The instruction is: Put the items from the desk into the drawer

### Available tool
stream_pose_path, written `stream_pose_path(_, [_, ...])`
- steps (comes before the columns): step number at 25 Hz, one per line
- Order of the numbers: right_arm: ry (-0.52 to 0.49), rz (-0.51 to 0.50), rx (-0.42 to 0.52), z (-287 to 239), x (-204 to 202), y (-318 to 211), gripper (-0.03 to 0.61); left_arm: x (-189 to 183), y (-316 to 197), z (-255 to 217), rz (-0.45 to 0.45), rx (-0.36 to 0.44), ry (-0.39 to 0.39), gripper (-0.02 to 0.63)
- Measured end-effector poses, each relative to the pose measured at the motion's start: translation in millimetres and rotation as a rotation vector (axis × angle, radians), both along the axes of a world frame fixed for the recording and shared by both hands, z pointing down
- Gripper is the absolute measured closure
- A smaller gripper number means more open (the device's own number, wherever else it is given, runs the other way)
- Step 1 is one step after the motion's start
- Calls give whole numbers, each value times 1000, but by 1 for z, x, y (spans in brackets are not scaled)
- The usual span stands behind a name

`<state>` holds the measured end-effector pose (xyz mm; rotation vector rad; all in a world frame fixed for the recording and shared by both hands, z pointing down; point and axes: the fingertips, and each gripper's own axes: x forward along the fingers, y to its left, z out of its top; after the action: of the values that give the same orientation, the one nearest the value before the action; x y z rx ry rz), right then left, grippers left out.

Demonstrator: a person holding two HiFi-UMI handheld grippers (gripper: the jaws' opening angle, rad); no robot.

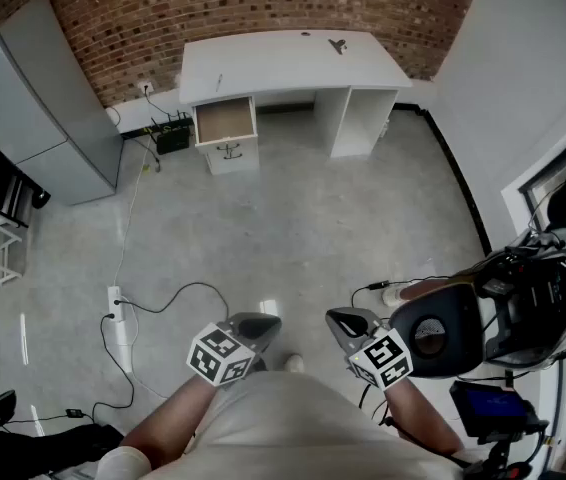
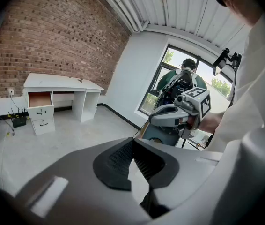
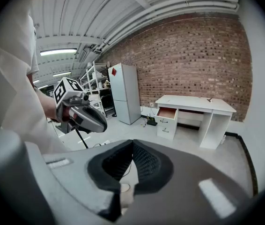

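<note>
Being both pressed together, left hand-held gripper (image 2: 132,142) sees window (image 2: 169,57), right hand-held gripper (image 3: 132,142) fridge (image 3: 125,93).

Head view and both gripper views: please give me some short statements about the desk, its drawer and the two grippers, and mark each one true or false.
1. The top drawer of the white desk is open. True.
2. The left gripper holds an item. False: its jaws are shut on nothing.
3. A small dark item lies on the desk top. True.
4. The right gripper reaches into the drawer. False: it is far from the desk, shut and empty.
</note>
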<state>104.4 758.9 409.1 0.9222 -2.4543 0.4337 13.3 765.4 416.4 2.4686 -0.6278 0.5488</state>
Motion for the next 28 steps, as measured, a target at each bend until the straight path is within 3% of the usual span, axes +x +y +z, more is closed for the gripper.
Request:
stream_pose_path(9, [-8, -64, 17, 11, 19, 4, 575, 9, 17, 4, -46, 77, -93, 606])
stream_pose_path(16, [-7, -79, -9, 15, 1, -17, 575, -10, -6, 3, -81, 79, -80, 606])
stream_pose_path(22, [21, -30, 6, -2, -25, -74, 574, -35, -71, -1, -57, 82, -30, 606])
stream_pose_path(28, [43, -35, 24, 1, -39, -192, 557, -43, -189, 0, -44, 115, -4, 606])
